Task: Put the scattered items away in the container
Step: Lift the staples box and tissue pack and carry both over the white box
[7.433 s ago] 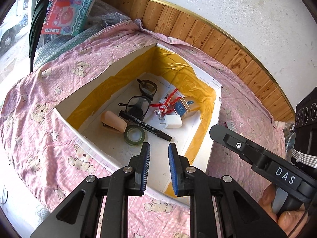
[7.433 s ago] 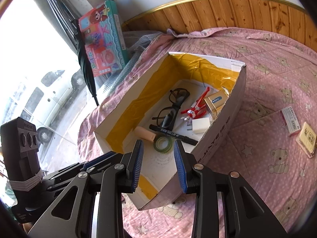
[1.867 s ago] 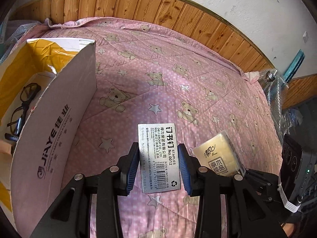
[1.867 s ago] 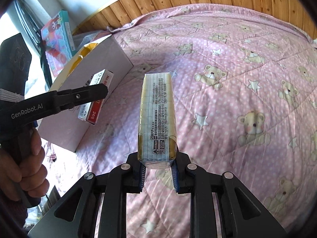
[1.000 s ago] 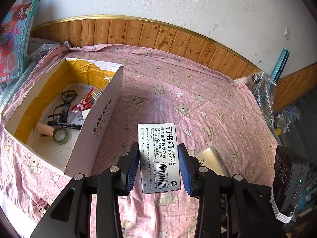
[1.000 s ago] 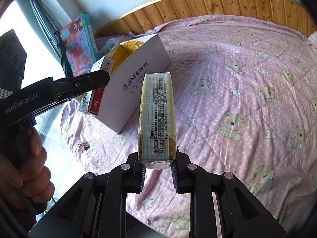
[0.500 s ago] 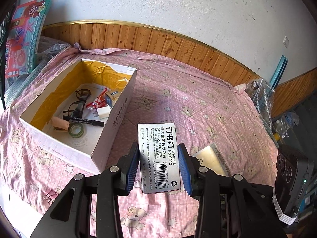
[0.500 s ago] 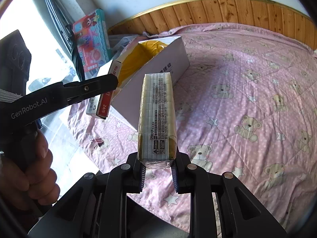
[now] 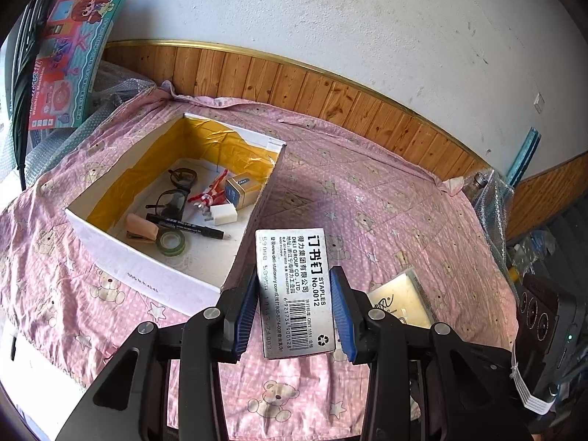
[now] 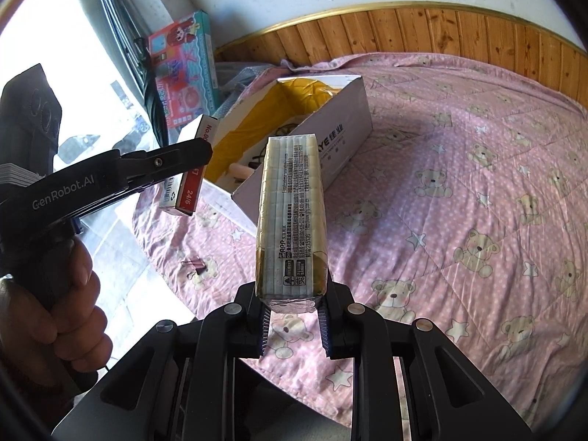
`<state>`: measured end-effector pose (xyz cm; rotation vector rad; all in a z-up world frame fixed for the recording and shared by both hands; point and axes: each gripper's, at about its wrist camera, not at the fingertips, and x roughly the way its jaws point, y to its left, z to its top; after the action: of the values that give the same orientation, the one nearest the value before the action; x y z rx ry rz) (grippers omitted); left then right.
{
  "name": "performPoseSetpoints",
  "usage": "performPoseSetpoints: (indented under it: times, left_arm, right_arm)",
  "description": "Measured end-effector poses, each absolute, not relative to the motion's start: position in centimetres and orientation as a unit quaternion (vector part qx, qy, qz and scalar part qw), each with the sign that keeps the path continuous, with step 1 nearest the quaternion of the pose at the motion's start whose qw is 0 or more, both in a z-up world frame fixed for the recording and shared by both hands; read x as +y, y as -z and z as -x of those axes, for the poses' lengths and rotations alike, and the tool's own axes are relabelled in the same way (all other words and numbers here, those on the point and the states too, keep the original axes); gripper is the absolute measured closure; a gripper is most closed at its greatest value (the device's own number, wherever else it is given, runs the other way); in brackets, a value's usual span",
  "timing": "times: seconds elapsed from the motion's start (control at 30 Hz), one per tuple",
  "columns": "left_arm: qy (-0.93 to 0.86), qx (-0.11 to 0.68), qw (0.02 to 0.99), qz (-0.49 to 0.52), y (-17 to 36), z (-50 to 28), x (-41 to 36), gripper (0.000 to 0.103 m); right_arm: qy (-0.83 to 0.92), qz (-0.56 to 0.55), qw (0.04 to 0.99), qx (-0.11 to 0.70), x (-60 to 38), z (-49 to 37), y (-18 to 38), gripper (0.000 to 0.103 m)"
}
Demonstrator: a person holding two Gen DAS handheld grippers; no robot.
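- Staples [image 9: 296, 290]: the left gripper [image 9: 295, 310] holds this small box tight by its two long sides, up in the air, near the box [image 9: 161, 275] and just right of its near corner. It is pinched only at its lower half. If the jaws loosen too soon, I think it will drop on the pink sheet [image 9: 386, 220] and not go in.
- Tissues [image 10: 291, 220]: the right gripper [image 10: 293, 318] squeezes this soft pack at its bottom end, and it sticks up tall. It is in the air too, right of the box. A soft pack can bend or slide out, so a quick swing may shake it loose.
- Bump: both grippers sit close, side by side. If both head for the box at once, they may knock each other.
- Clip [image 10: 194, 266]: a small clip lies on the sheet near the left edge. It is easy to forget.
- Box wall: the right wall stands tall between the held things and the inside. A low move may hit it and push the box.
- Glasses [image 9: 172, 193]: they lie deep in the box, next to a pen [image 9: 185, 226] and tape [image 9: 171, 242]. A hard drop may land on them.
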<state>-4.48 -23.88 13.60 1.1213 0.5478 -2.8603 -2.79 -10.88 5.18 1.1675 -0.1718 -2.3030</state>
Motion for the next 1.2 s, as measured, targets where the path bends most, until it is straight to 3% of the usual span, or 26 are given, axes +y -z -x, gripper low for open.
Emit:
performPoseSetpoints:
  times: [1.2]
  left_arm:
    - [0.907,0.223,0.079,-0.347,-13.4,8.0,-33.4,0.063]
  right_arm:
    - [0.845,-0.425,0.323,-0.025,-18.1,10.8,-7.9,0.081]
